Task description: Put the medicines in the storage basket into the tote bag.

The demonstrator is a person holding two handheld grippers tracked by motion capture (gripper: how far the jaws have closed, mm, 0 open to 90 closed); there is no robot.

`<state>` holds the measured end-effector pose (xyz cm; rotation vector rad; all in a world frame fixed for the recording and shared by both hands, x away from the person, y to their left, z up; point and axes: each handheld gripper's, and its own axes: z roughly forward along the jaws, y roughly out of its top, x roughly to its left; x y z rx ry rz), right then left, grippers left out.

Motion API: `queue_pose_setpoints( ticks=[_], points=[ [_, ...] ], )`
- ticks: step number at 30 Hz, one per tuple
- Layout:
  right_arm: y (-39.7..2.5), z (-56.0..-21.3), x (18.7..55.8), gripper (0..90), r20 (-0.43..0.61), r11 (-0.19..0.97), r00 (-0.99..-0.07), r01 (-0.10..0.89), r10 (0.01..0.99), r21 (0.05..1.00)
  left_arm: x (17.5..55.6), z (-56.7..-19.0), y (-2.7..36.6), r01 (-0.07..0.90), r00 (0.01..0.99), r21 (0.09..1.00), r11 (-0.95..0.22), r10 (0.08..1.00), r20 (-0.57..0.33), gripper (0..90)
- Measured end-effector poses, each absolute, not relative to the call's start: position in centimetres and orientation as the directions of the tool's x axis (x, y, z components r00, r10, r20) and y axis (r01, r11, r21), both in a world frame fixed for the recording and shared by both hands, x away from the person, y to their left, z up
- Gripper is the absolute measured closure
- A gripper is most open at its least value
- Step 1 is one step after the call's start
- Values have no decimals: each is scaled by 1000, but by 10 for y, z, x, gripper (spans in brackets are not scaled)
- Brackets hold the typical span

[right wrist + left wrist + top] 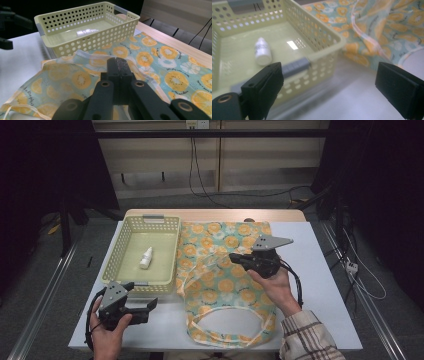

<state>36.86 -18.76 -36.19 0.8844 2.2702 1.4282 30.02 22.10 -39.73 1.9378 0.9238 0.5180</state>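
The right tool [235,258] is sitting over the middle of the bench, its jaws pressed together on a fold of the bag [225,285]; the bag is lying flat across the bench's centre, reaching to the near edge, its left side just beside the basket [124,245]; the left tool [150,306] is hovering near the near left corner, jaws gaping wide and gripping nothing, pointing at the basket [317,37]; a bottle [146,258] is lying inside the basket.

Printed cloth bag [220,270], perforated glossy plastic basket [169,251], smooth white plastic bottle [146,258]
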Motion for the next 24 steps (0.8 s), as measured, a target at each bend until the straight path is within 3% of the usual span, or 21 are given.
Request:
queue_pose_setpoints(
  ticks=[15, 22, 24],
  points=[
    [-187, -364, 372, 900, 64, 314, -768, 334, 637, 889, 354, -373, 223, 466, 616, 824, -323, 787, -40, 52],
    [-188, -364, 371, 900, 60, 318, -770, 331, 635, 888, 380, -371, 223, 540, 612, 792, -283, 778, -140, 108],
    [-188, -363, 371, 900, 63, 313, -770, 330, 634, 891, 387, -368, 222, 547, 613, 778, -309, 781, -120, 81]
  ],
)
